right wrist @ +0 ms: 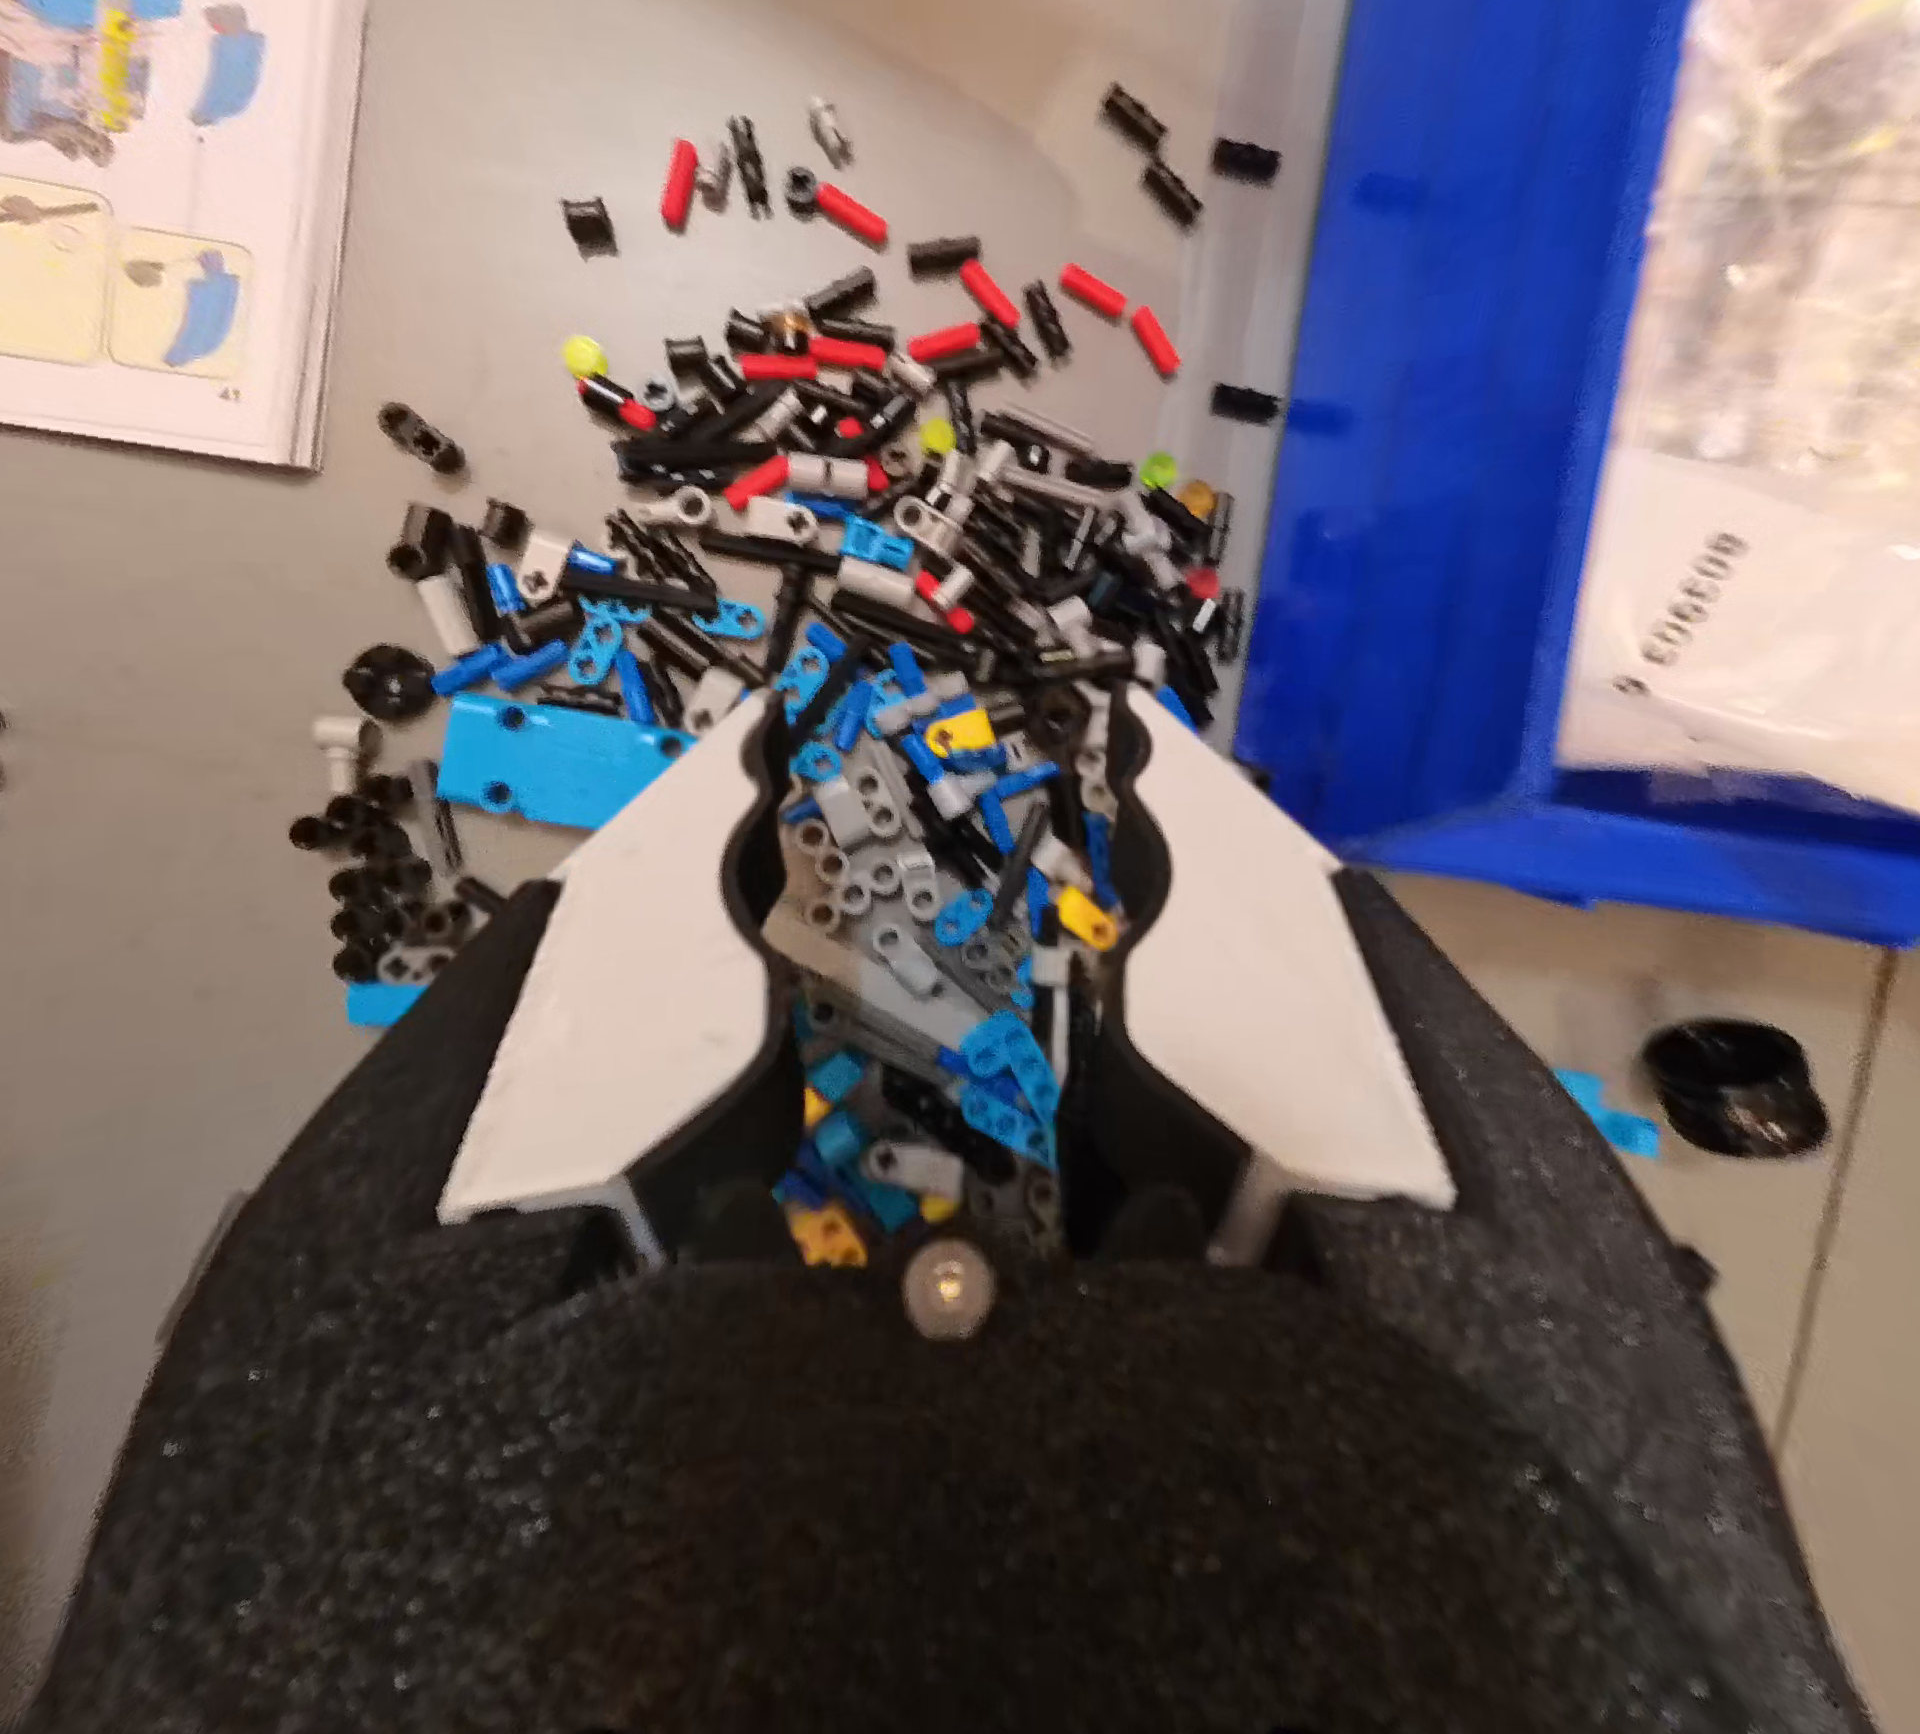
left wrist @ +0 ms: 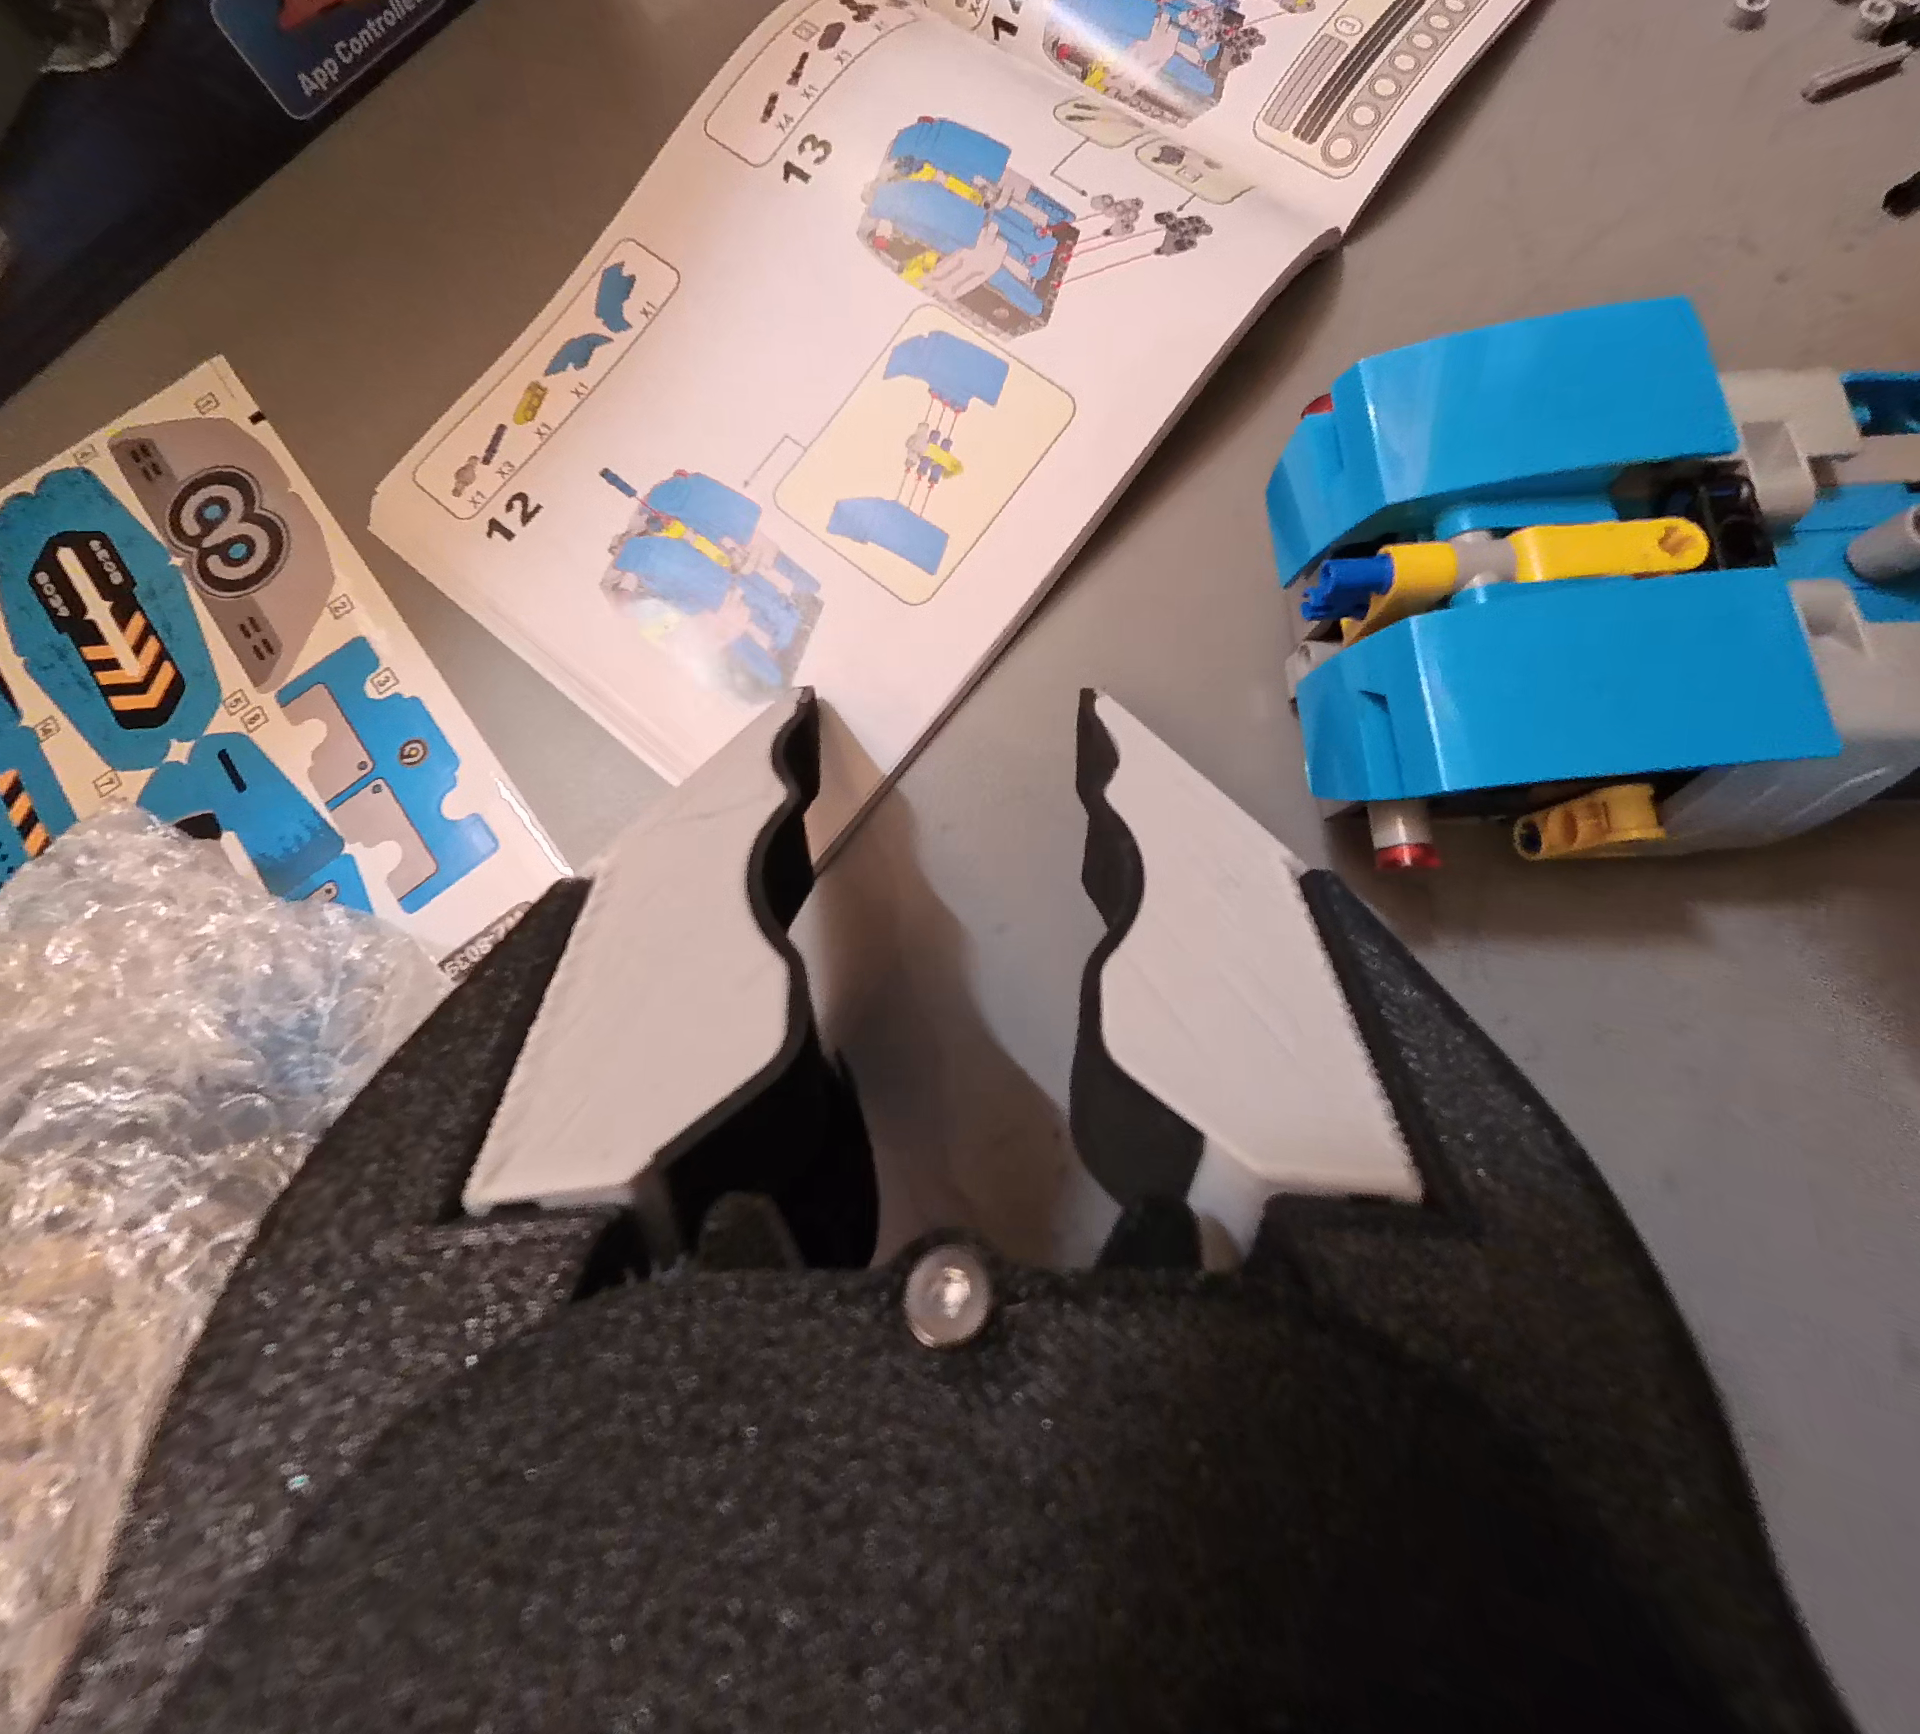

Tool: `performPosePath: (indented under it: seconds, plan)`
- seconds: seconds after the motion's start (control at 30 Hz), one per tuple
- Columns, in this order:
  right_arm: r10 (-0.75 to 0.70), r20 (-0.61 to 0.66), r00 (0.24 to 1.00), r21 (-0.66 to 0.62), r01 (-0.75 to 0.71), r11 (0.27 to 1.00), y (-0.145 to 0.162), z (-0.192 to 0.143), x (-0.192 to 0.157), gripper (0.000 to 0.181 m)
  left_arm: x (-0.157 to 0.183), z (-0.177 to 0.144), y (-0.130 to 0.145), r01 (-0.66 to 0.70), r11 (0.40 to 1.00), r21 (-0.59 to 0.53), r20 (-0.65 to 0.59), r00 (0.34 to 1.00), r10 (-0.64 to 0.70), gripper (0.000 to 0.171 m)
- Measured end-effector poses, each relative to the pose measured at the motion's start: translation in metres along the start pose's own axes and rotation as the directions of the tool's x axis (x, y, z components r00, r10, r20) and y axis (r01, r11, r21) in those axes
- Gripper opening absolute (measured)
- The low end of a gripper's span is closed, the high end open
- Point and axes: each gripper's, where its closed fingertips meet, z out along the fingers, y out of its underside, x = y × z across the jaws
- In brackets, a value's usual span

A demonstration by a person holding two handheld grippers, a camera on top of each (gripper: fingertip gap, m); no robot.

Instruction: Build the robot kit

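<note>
My left gripper (left wrist: pixel 945 708) is open and empty above the grey table, its left fingertip over the near corner of an open instruction booklet (left wrist: pixel 831 313). A partly built blue, grey and yellow brick vehicle (left wrist: pixel 1558 583) lies to its right, apart from the fingers. My right gripper (right wrist: pixel 940 713) is open and empty, hovering over a heap of small loose building parts (right wrist: pixel 883 562) in black, red, blue, grey and yellow. A flat light-blue panel (right wrist: pixel 551 759) lies just left of its left finger. The right wrist view is blurred.
A sticker sheet (left wrist: pixel 208 645) and crumpled clear plastic wrap (left wrist: pixel 135 1061) lie left of the left gripper, a dark product box (left wrist: pixel 260 22) at the back left, small grey parts (left wrist: pixel 1860 22) at far right. A blue bin (right wrist: pixel 1455 334) stands right of the heap, a black wheel (right wrist: pixel 1735 1097) near it, the booklet (right wrist: pixel 177 126) at left. Spacing between my two grippers at the tips: around 45 cm.
</note>
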Motion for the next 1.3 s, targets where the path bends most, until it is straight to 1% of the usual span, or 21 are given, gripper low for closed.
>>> performPosePath:
  seconds: [0.03, 0.1, 0.23, 0.37, 0.43, 0.5, 0.53, 0.6, 0.63, 0.7, 0.73, 0.77, 0.8, 0.83, 0.87, 0.9, 0.97, 1.03, 1.1, 1.2, 1.3]
  plan:
    - [0.004, -0.006, 1.0, 0.02, -0.004, 1.0, 0.0, -0.008, 0.002, 0.059, 0.0, 0.001, 0.0, 0.009, 1.0, -0.002, -0.009, 1.0, -0.009, 0.05]
    - [0.009, 0.005, 1.0, 0.074, -0.01, 0.997, 0.0, -0.022, 0.003, 0.046, -0.001, 0.002, -0.001, 0.029, 1.0, -0.005, -0.023, 0.999, -0.03, 0.049]
    - [0.03, -0.031, 0.999, 0.102, -0.027, 0.994, 0.011, -0.04, 0.019, 0.044, 0.0, 0.002, -0.001, 0.0, 1.0, -0.001, -0.009, 1.0, 0.0, 0.047]
    - [0.042, -0.028, 0.999, 0.088, -0.039, 0.995, 0.024, -0.046, 0.031, 0.041, -0.004, 0.001, -0.002, -0.003, 1.0, 0.002, 0.031, 0.999, 0.003, 0.056]
    - [0.037, -0.018, 0.999, 0.09, -0.035, 0.995, 0.027, -0.047, 0.035, 0.035, -0.009, 0.001, 0.0, 0.038, 0.999, -0.005, 0.032, 0.999, -0.038, 0.063]
    - [0.053, 0.006, 0.999, 0.091, -0.053, 0.994, 0.03, -0.046, 0.039, 0.034, -0.011, -0.004, 0.002, 0.094, 0.996, -0.009, 0.022, 0.995, -0.094, 0.062]
    - [0.057, 0.027, 0.998, 0.084, -0.059, 0.995, 0.033, -0.045, 0.039, 0.033, -0.012, -0.01, 0.002, 0.122, 0.992, -0.013, 0.016, 0.992, -0.122, 0.062]
    - [0.071, 0.014, 0.997, 0.087, -0.072, 0.994, 0.038, -0.044, 0.05, 0.033, -0.013, -0.029, -0.005, 0.197, 0.98, -0.034, 0.022, 0.98, -0.196, 0.063]
    - [0.091, 0.022, 0.996, 0.096, -0.092, 0.991, 0.04, -0.044, 0.054, 0.033, -0.014, -0.043, -0.016, 0.24, 0.971, -0.016, 0.035, 0.97, -0.24, 0.063]
    - [0.162, 0.073, 0.984, 0.12, -0.17, 0.978, 0.04, -0.045, 0.059, 0.033, -0.008, -0.079, -0.053, 0.347, 0.933, 0.094, 0.014, 0.937, -0.35, 0.063]
    - [0.193, 0.106, 0.975, 0.129, -0.206, 0.97, 0.04, -0.048, 0.061, 0.033, 0.002, -0.097, -0.078, 0.421, 0.89, 0.176, -0.044, 0.906, -0.42, 0.062]
    - [0.213, 0.131, 0.968, 0.142, -0.231, 0.963, 0.039, -0.05, 0.062, 0.033, 0.017, -0.115, -0.106, 0.498, 0.828, 0.259, -0.147, 0.867, -0.475, 0.065]
    - [0.223, 0.138, 0.965, 0.152, -0.243, 0.958, 0.04, -0.053, 0.064, 0.033, 0.037, -0.131, -0.135, 0.565, 0.754, 0.335, -0.271, 0.824, -0.497, 0.067]
    - [0.228, 0.124, 0.966, 0.16, -0.247, 0.956, 0.042, -0.055, 0.069, 0.033, 0.057, -0.144, -0.158, 0.612, 0.685, 0.395, -0.367, 0.788, -0.493, 0.061]
    - [0.232, 0.104, 0.967, 0.164, -0.247, 0.955, 0.046, -0.056, 0.075, 0.033, 0.075, -0.147, -0.172, 0.637, 0.645, 0.421, -0.414, 0.768, -0.488, 0.055]
    - [0.228, 0.093, 0.969, 0.169, -0.241, 0.956, 0.05, -0.056, 0.079, 0.033, 0.095, -0.141, -0.179, 0.641, 0.645, 0.416, -0.43, 0.764, -0.481, 0.055]
    - [0.224, 0.068, 0.972, 0.176, -0.232, 0.957, 0.058, -0.057, 0.089, 0.033, 0.136, -0.116, -0.184, 0.603, 0.692, 0.398, -0.432, 0.788, -0.438, 0.056]
    - [0.208, 0.05, 0.977, 0.214, -0.214, 0.953, 0.062, -0.06, 0.099, 0.033, 0.17, -0.08, -0.188, 0.548, 0.729, 0.41, -0.401, 0.827, -0.395, 0.058]
    - [0.205, 0.029, 0.978, 0.26, -0.206, 0.943, 0.065, -0.061, 0.109, 0.033, 0.203, -0.038, -0.189, 0.505, 0.778, 0.374, -0.368, 0.851, -0.375, 0.057]
    - [0.201, 0.107, 0.974, 0.28, -0.224, 0.934, 0.065, -0.061, 0.104, 0.033, 0.243, 0.018, -0.189, 0.428, 0.853, 0.299, -0.34, 0.883, -0.324, 0.057]
    - [0.155, 0.153, 0.976, 0.279, -0.193, 0.941, 0.066, -0.056, 0.095, 0.033, 0.268, 0.058, -0.189, 0.319, 0.914, 0.25, -0.297, 0.924, -0.241, 0.057]
